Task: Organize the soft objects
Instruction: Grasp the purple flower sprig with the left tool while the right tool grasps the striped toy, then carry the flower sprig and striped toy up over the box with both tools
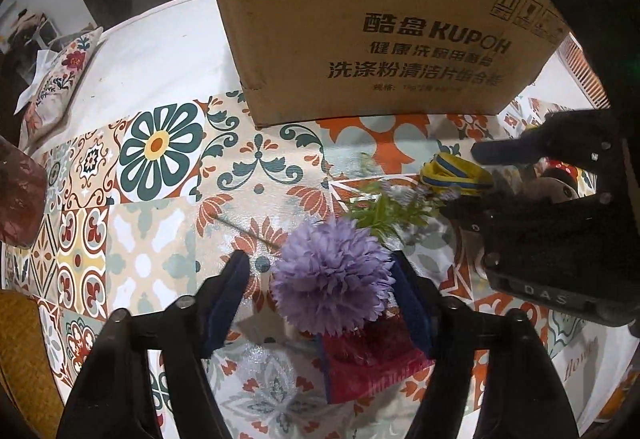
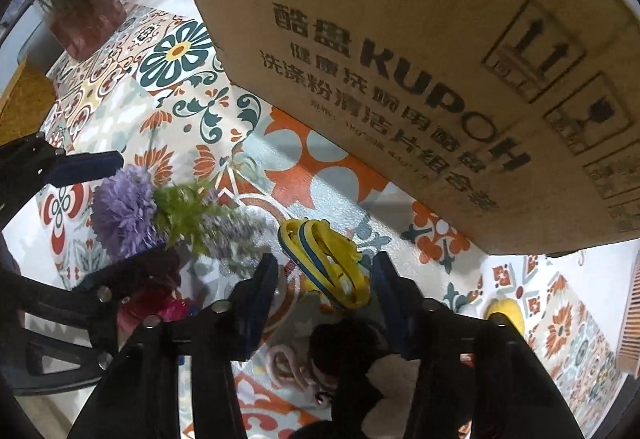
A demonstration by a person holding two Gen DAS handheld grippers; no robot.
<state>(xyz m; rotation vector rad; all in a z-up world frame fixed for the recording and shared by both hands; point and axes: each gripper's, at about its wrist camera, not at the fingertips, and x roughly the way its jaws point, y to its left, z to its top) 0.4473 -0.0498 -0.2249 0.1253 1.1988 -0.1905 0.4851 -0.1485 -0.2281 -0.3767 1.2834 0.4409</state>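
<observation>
A purple fabric flower (image 1: 330, 281) with green sprigs, in a red wrap (image 1: 366, 357), lies between the fingers of my left gripper (image 1: 320, 269), whose jaws are open around it; the flower also shows in the right wrist view (image 2: 122, 211). A yellow and blue band (image 2: 324, 259) lies on the patterned tablecloth (image 1: 152, 223) between the open jaws of my right gripper (image 2: 324, 275); it also shows in the left wrist view (image 1: 454, 173). A plush toy with black ears (image 2: 352, 351) sits under the right gripper. The right gripper's body (image 1: 560, 231) shows at the right of the left wrist view.
A large cardboard box (image 1: 380, 19) marked KUPOH stands just beyond both grippers, and shows in the right wrist view (image 2: 440, 59). A floral cushion (image 1: 60, 79) lies far left. A yellow soft object (image 2: 506, 313) lies to the right. A red-brown pot (image 2: 88, 15) stands far left.
</observation>
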